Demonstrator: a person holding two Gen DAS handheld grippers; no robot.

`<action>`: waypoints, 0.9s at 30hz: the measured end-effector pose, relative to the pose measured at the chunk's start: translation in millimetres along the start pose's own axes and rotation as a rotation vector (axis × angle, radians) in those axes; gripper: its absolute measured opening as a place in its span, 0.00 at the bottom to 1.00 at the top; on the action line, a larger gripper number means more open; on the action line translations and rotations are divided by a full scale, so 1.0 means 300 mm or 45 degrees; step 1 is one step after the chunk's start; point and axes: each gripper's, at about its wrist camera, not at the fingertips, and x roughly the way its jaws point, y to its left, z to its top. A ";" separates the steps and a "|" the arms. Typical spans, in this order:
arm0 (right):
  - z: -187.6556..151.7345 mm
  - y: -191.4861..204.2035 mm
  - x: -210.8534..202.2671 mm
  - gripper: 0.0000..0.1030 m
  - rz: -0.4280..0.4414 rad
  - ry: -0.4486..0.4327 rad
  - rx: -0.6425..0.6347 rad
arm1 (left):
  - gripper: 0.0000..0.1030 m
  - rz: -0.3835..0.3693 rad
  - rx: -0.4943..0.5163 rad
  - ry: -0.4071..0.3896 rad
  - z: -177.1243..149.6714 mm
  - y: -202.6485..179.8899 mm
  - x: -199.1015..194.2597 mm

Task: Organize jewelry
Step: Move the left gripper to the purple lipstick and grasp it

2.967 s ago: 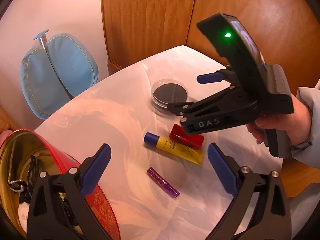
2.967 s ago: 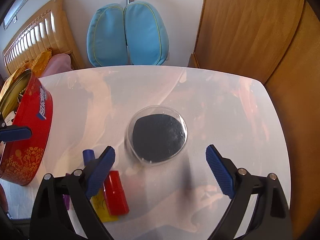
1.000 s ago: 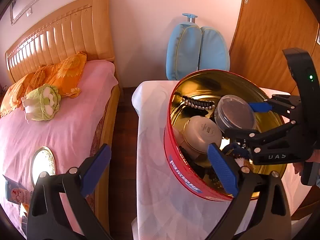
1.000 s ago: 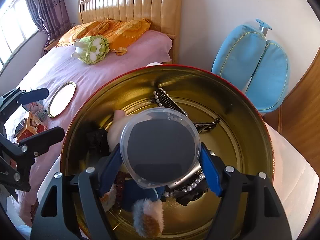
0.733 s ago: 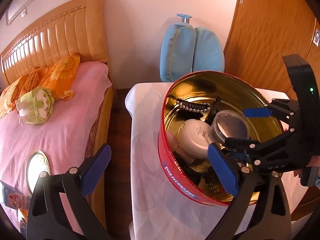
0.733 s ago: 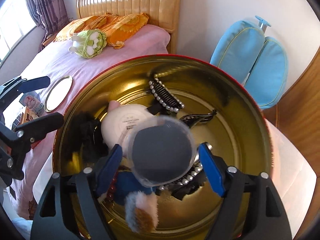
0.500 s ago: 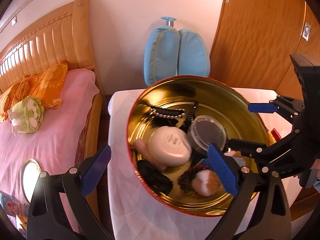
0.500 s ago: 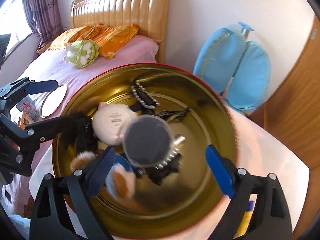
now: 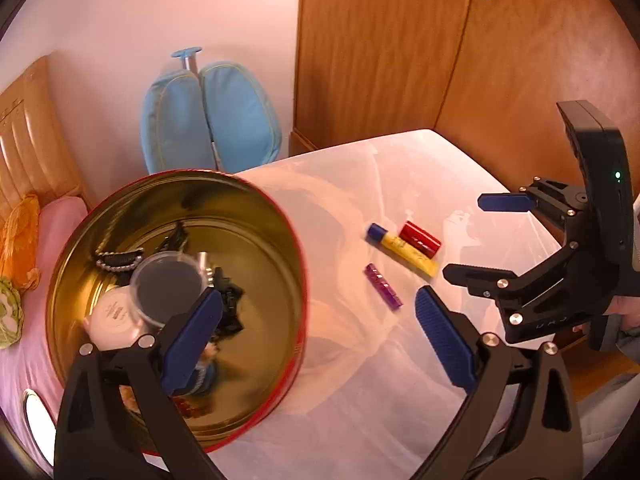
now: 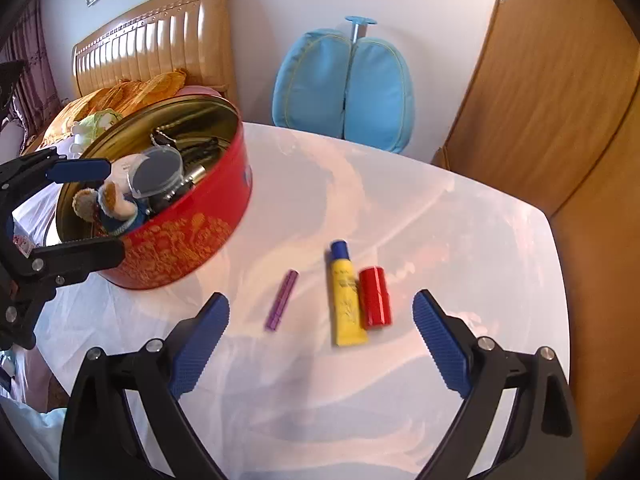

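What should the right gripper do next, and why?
Probably lower the right gripper onto the yellow tube and close on it. Its jaws are open and empty, the tube lies almost between them beside the red cylinder, and the round tin is open to the left.

Tin (image 9: 280, 240) contents at its near wall blurred, partly hidden behind left fingers (image 9: 192, 336); label on yellow tube (image 10: 346, 292) unreadable; surface (image 10: 320, 420) near edge cut off.

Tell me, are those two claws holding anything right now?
Nothing. The left claw and right claw are both open and empty; the clear round lidded container lies in the red tin.
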 end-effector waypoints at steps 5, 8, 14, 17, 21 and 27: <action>-0.110 -0.125 -0.040 0.91 -0.024 0.021 0.051 | 0.92 -0.024 0.069 0.032 0.027 -0.154 0.067; -0.161 -0.180 -0.059 0.91 -0.029 0.024 0.076 | 0.92 -0.009 0.099 0.059 0.021 -0.234 0.132; -0.224 -0.245 -0.094 0.91 -0.037 0.016 0.071 | 0.92 0.068 0.077 0.146 -0.015 -0.295 0.304; -0.237 -0.268 -0.093 0.91 -0.036 0.014 0.065 | 0.92 0.132 0.070 0.160 -0.025 -0.293 0.354; -0.249 -0.292 -0.072 0.91 -0.020 0.016 0.065 | 0.92 0.178 0.046 0.191 -0.024 -0.274 0.404; -0.244 -0.298 -0.036 0.91 0.017 0.021 0.066 | 0.89 0.174 0.067 0.236 -0.026 -0.271 0.457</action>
